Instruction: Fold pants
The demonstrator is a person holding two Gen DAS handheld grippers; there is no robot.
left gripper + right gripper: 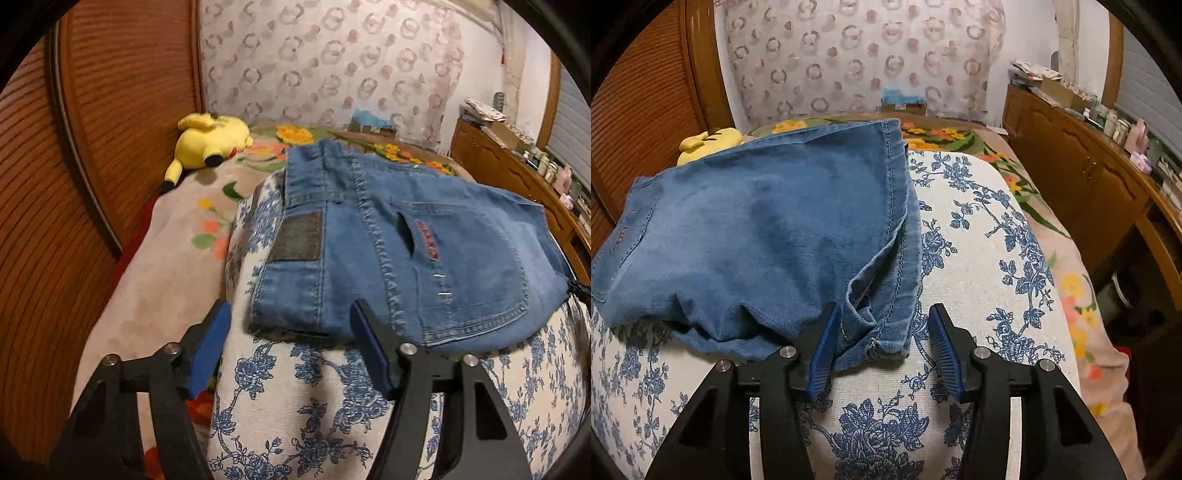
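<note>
Blue jeans (406,240) lie folded in a flat stack on a white cushion with a blue flower print (314,406). In the left wrist view the waistband, a dark patch and a back pocket face up. My left gripper (290,314) is open, its fingers astride the near waistband corner without pressing it. In the right wrist view the jeans (757,229) show their rumpled leg-hem end. My right gripper (882,314) is open over the near hem corner; its left pad (823,343) lies against the fabric, while the right pad (945,350) is over the bare cushion (979,240).
The cushion rests on a bed with a flowered blanket (166,258). A yellow plush toy (210,144) lies at the far left by a wooden headboard (92,129). A wooden cabinet (1082,173) with jars and boxes runs along the right. A patterned curtain (849,55) hangs behind.
</note>
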